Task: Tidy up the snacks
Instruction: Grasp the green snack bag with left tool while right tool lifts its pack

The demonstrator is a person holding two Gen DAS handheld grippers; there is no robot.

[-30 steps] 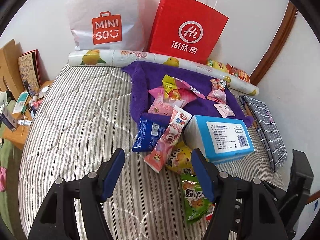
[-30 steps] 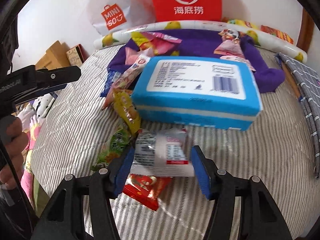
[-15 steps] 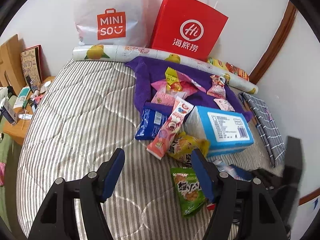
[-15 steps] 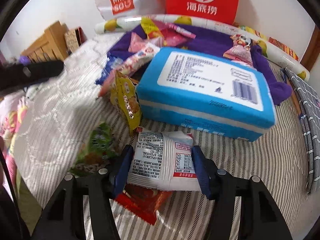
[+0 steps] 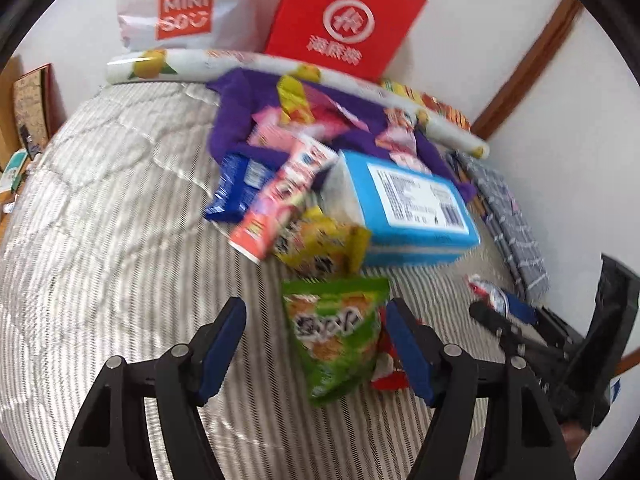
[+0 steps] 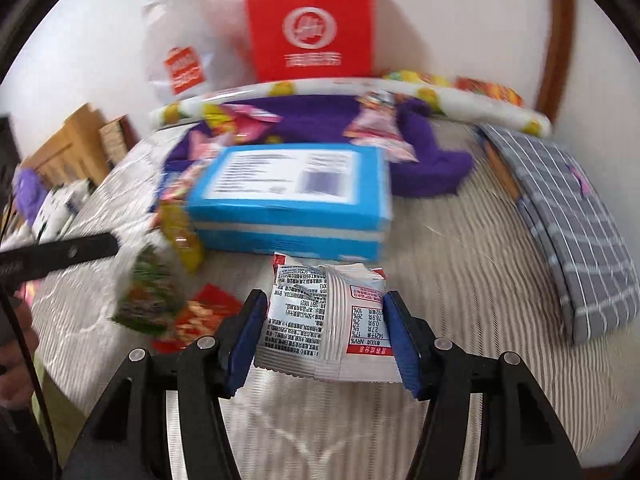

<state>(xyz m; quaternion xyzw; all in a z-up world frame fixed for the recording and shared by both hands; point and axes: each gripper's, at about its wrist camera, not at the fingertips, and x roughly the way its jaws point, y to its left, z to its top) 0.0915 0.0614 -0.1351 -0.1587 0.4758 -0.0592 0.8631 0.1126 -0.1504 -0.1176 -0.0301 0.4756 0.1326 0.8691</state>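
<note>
A striped quilted bed [image 5: 120,240] holds the scattered snacks. The right gripper [image 6: 326,336] has its blue pads pressed against both sides of a white packet [image 6: 328,320], gripping it just before the blue box [image 6: 296,200]. The left gripper [image 5: 316,344] hangs wide apart, holding nothing, over a green snack bag [image 5: 336,332]; a yellow packet [image 5: 320,244] lies beyond, and a red paper bag [image 5: 344,20] stands against the far wall.

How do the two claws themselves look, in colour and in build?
Both the left claw and the right claw are alike: black plastic frames with triangular cut-outs and silver rivets, and blue pads on the inner faces of the fingers. No markings or sleeves are visible.
</note>
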